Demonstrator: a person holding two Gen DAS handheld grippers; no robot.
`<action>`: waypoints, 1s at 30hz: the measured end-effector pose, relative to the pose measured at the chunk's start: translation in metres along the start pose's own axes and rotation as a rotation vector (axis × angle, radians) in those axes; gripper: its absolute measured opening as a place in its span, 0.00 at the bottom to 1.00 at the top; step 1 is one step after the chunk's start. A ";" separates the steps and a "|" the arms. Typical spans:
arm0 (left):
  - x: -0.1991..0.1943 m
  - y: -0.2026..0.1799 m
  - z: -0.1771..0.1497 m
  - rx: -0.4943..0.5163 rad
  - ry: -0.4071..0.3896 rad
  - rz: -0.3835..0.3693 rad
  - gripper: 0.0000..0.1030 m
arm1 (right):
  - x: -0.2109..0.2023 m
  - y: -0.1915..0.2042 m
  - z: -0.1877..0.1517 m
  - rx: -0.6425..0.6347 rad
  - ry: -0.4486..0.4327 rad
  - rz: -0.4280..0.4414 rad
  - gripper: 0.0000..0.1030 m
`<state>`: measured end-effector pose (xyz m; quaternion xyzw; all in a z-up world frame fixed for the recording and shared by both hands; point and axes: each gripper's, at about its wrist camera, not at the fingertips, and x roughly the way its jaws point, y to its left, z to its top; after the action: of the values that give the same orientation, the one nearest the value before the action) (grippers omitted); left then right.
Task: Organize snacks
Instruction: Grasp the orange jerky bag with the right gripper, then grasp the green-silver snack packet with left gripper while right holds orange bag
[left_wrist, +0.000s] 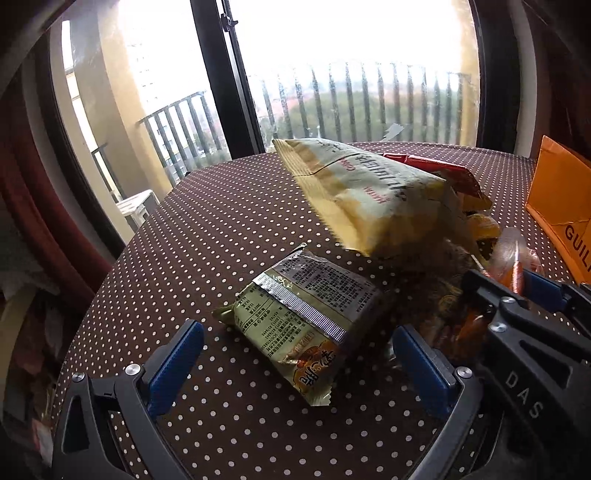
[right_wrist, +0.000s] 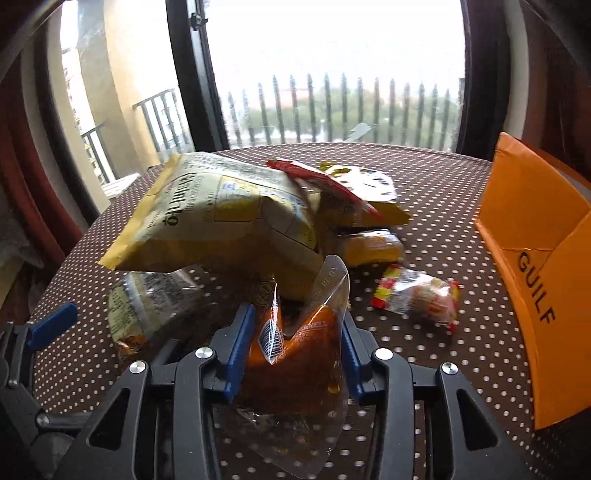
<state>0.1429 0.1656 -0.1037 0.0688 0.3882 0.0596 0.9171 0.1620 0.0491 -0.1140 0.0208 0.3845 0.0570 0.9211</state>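
Note:
My left gripper (left_wrist: 297, 332) is open, and a green noodle packet (left_wrist: 306, 317) lies flat on the table between its blue pads (left_wrist: 177, 365) without touching them. Beside it, my right gripper (right_wrist: 295, 319) is shut on a clear packet with orange-brown contents (right_wrist: 299, 343); the packet is crumpled and its top corner sticks up. The right gripper (left_wrist: 517, 286) also shows at the right edge of the left wrist view. Just behind both, a large yellow snack bag (left_wrist: 369, 199) (right_wrist: 221, 218) rests on a pile with a red packet (right_wrist: 321, 181).
The round table (left_wrist: 184, 240) has a brown cloth with white dots. An orange cardboard box (right_wrist: 535, 229) stands open at the right. A small clear candy pack with red and yellow ends (right_wrist: 421, 299) and a yellow packet (right_wrist: 373, 243) lie near the pile. A window is behind.

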 end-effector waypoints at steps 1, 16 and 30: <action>0.001 0.000 0.001 -0.001 -0.001 0.000 1.00 | -0.001 -0.005 -0.001 0.010 -0.001 -0.020 0.44; 0.037 0.000 0.021 0.044 0.063 -0.017 0.99 | 0.018 -0.008 0.009 0.082 0.100 0.008 0.84; 0.051 -0.006 0.028 0.050 0.088 -0.091 0.92 | 0.035 -0.007 0.013 0.100 0.140 0.048 0.83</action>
<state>0.1990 0.1657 -0.1212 0.0712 0.4320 0.0113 0.8990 0.1967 0.0466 -0.1300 0.0721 0.4498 0.0612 0.8881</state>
